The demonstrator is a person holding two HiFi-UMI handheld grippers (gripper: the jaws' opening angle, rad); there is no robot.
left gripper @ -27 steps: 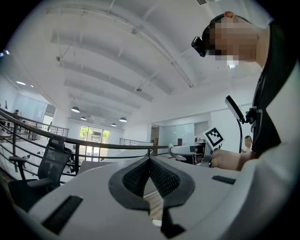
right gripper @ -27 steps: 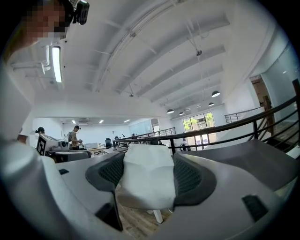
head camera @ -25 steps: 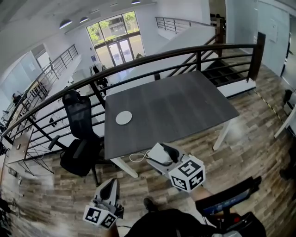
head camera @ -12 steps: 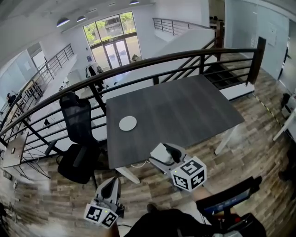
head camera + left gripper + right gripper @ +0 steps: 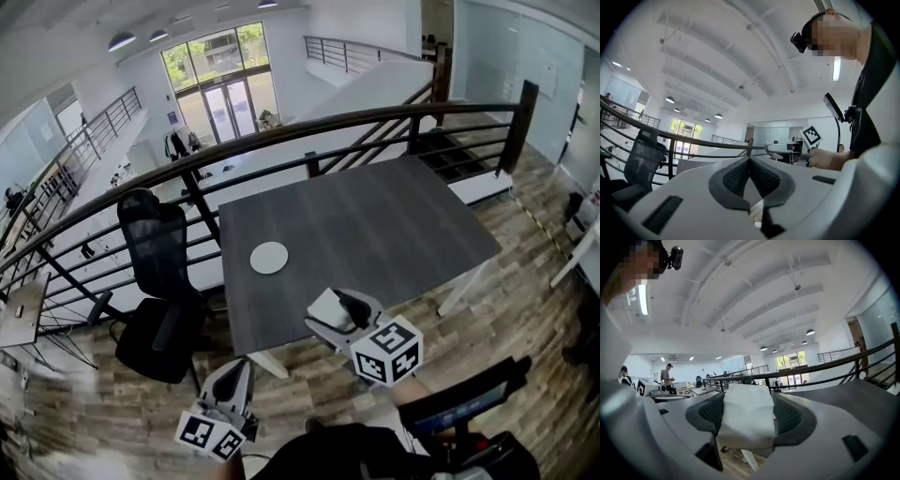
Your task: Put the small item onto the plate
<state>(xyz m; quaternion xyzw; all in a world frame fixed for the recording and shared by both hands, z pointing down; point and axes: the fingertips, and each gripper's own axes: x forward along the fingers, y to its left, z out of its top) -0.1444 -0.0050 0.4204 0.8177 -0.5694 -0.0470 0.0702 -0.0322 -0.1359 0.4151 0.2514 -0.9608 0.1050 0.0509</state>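
A small round white plate [image 5: 269, 257] lies on the dark grey table [image 5: 375, 225], toward its left near side. My right gripper [image 5: 339, 305] hovers at the table's near edge, shut on a small white block [image 5: 746, 418] that fills the gap between its dark pads. The block is hidden in the head view. My left gripper [image 5: 232, 381] hangs lower, over the wooden floor to the left, off the table. Its jaws are shut, the pads [image 5: 761, 177] meeting with nothing between them.
A dark metal railing [image 5: 309, 127] runs behind the table. A black office chair [image 5: 159, 281] stands to the table's left. The table's white legs [image 5: 457, 281] rest on wood plank flooring. A person [image 5: 668, 376] stands far off in the right gripper view.
The view has shifted so the table and plate sit slightly lower and to the right. Both grippers keep nearly the same places and states.
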